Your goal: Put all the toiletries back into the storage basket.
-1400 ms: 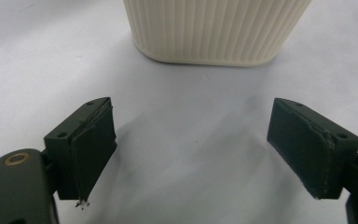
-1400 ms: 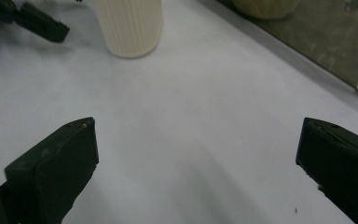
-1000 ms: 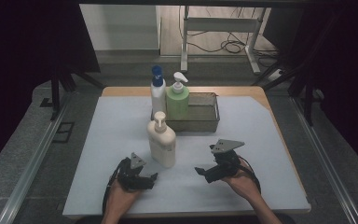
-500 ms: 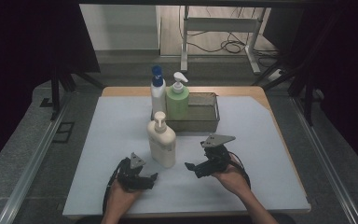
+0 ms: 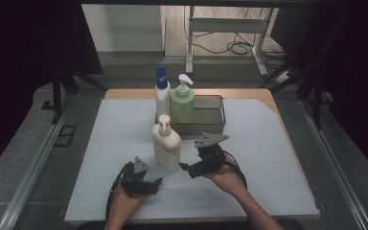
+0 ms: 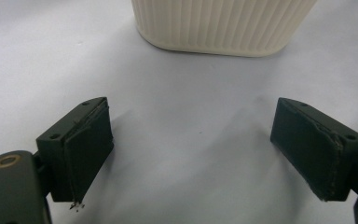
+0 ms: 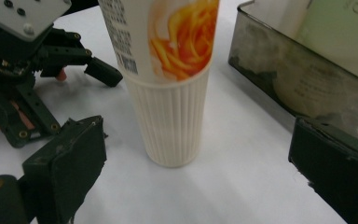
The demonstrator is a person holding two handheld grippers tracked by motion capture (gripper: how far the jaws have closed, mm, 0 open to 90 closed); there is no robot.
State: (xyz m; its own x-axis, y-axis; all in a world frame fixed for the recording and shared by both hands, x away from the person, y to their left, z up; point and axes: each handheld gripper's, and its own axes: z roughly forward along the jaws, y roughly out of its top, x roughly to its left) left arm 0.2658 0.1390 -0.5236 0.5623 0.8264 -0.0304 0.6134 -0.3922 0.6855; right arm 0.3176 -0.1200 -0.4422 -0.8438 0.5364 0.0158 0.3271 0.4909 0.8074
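A cream pump bottle (image 5: 166, 143) with an orange label stands upright on the pale blue mat, in front of the tray. My left gripper (image 5: 153, 184) rests low on the mat just front-left of it, open, with the bottle's ribbed base (image 6: 223, 23) a short way ahead of its jaws (image 6: 205, 154). From the bottle's right side my right gripper (image 5: 187, 170) points at it, open; in the right gripper view the bottle (image 7: 172, 102) stands ahead of the spread jaws (image 7: 200, 186), untouched. The left gripper (image 7: 23, 70) appears behind it there.
A grey tray (image 5: 206, 125) behind the cream bottle holds a green pump bottle (image 5: 182, 103) and a white bottle with a blue cap (image 5: 162, 98). The tray's dark wall (image 7: 279, 70) lies close to my right jaw. The mat (image 5: 268, 158) lies bare on both sides.
My right gripper has moved left and slightly nearer, closing in on the cream bottle's right side. The left gripper and the bottles have stayed put.
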